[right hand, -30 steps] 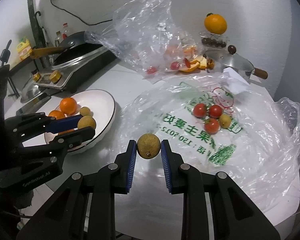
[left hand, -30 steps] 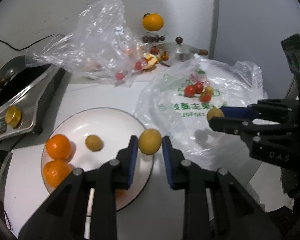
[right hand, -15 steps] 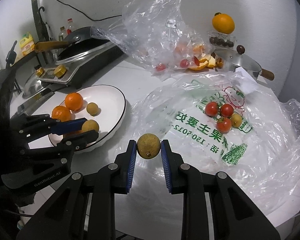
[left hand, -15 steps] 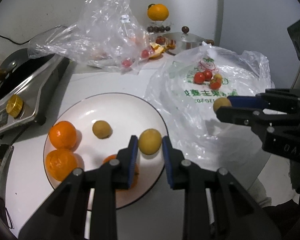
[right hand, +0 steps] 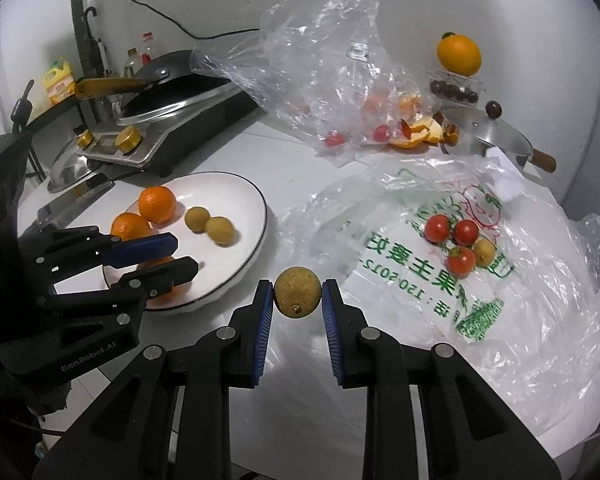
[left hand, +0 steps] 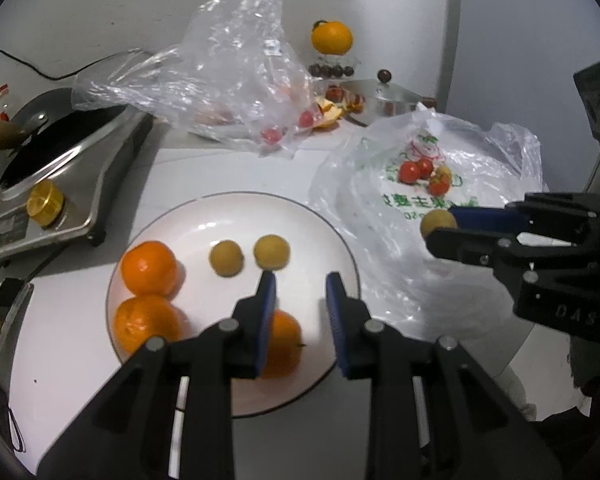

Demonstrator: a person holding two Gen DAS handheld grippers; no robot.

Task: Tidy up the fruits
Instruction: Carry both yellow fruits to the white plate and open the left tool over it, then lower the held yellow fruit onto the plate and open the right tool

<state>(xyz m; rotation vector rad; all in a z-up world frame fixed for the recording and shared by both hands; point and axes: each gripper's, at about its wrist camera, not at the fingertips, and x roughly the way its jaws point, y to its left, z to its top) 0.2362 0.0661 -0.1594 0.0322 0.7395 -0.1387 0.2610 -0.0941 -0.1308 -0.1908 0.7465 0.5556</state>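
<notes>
Fruits, left wrist view: we count three oranges and two longans gathered on the white plate, which seems to be the collecting spot.
Left gripper: its jaws stand narrowly parted above the plate's near side, with nothing between them.
Right wrist view, held longan: it is pinched in the jaws of the right gripper, above the worktop between plate and printed bag. We judge it bound for the plate.
Unsorted: cherry tomatoes and one more longan lie on that bag.

The light is soft and a bit dim. The round white plate shines. Soft shadows sit under fruit. Edges bend and turn black, slightly blurry.
</notes>
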